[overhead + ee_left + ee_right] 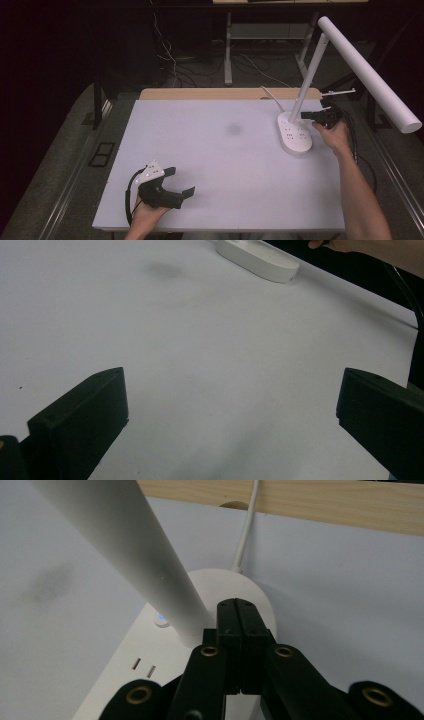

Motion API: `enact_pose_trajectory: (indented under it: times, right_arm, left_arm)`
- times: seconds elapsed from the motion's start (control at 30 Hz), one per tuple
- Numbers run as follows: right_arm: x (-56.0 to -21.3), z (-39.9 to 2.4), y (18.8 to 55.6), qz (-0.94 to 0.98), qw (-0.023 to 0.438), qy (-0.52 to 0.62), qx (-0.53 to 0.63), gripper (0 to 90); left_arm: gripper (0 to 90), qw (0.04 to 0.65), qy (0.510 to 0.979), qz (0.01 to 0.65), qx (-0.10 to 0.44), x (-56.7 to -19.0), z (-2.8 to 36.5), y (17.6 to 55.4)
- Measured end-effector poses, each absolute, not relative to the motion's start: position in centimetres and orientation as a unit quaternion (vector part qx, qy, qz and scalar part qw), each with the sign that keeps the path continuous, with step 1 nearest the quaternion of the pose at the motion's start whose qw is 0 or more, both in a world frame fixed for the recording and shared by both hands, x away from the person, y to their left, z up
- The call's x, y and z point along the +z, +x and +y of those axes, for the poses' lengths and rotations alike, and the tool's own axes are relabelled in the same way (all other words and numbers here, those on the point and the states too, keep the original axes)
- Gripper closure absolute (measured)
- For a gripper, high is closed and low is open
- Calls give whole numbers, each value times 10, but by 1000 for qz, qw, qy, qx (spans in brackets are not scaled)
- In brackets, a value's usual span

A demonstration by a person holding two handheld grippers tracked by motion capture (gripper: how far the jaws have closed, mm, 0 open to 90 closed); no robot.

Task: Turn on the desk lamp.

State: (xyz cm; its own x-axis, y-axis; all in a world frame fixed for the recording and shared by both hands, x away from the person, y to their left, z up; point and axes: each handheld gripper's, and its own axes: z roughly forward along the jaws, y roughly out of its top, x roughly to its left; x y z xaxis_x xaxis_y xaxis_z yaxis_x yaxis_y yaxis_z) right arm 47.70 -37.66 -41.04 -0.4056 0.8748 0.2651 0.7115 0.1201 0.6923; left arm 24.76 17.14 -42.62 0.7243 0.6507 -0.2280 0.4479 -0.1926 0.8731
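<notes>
A white desk lamp stands at the table's right side: an oval base (294, 134) with sockets, a slanted stem (310, 72) and a long tube head (369, 75) overhead. My right gripper (306, 115) is shut, its tips just above the base beside the foot of the stem (165, 592). In the right gripper view the jaws are pressed together with nothing between them, over the base (220, 587), near a small lit button (160, 619). My left gripper (182, 181) rests open near the table's front left. Its fingers (82, 417) stand wide apart over bare table.
The white table top (220, 165) has a faint dark smudge (233, 129) near its middle. The lamp's white cable (246, 527) runs off the back over a wooden strip (230, 93). Cables and desk legs lie on the floor behind.
</notes>
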Motion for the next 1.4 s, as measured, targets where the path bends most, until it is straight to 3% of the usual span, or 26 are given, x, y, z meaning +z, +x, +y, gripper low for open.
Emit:
enact_pose_trajectory:
  times: [0.53,0.83,1.07,1.4]
  right_arm:
    - [-424,-369,481,744,90,540,384,896]
    - [-426,-361,479,756,123,523,373,899]
    - [-428,-363,480,744,99,539,383,900]
    - [-425,-359,479,742,103,547,374,896]
  left_arm:
    - [0,525,765,360,97,-426,171,247]
    - [0,524,766,360,98,-425,169,246]
    - [0,524,765,360,99,-426,170,246]
    - [0,521,768,359,97,-426,170,247]
